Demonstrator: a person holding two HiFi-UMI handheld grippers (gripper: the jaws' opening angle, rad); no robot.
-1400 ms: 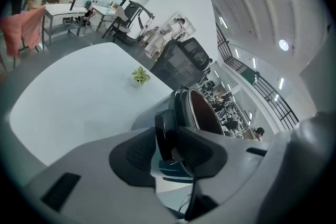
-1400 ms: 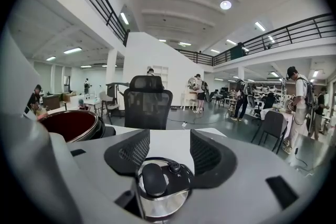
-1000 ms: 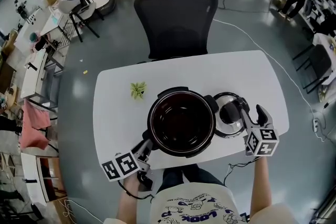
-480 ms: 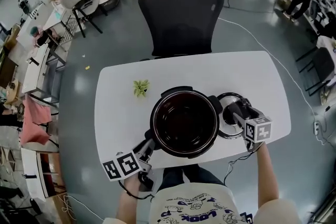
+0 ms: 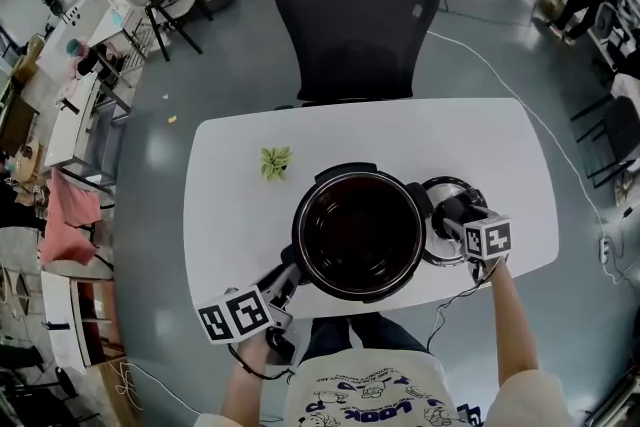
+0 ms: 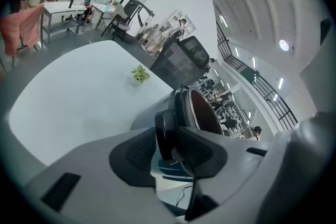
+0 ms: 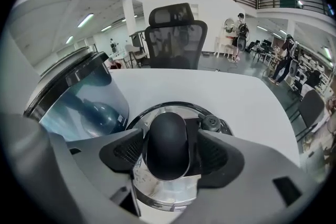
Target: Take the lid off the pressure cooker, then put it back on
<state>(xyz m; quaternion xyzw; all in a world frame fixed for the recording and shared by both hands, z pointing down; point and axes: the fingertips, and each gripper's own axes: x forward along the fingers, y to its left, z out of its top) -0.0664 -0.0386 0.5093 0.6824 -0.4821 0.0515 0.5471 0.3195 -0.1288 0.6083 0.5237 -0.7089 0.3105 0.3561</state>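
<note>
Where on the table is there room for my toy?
There is room on the bare strip of table between the cooker and the chair, and on the left side around the plant. It is crowded at the near edge, where the cooker and lid sit side by side.

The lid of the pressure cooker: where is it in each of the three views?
Head view: lid on the table, right of the open cooker.
Left gripper view: not in it.
Right gripper view: low centre, its black knob nearest the camera.
Shared landmark: the black office chair.
</note>
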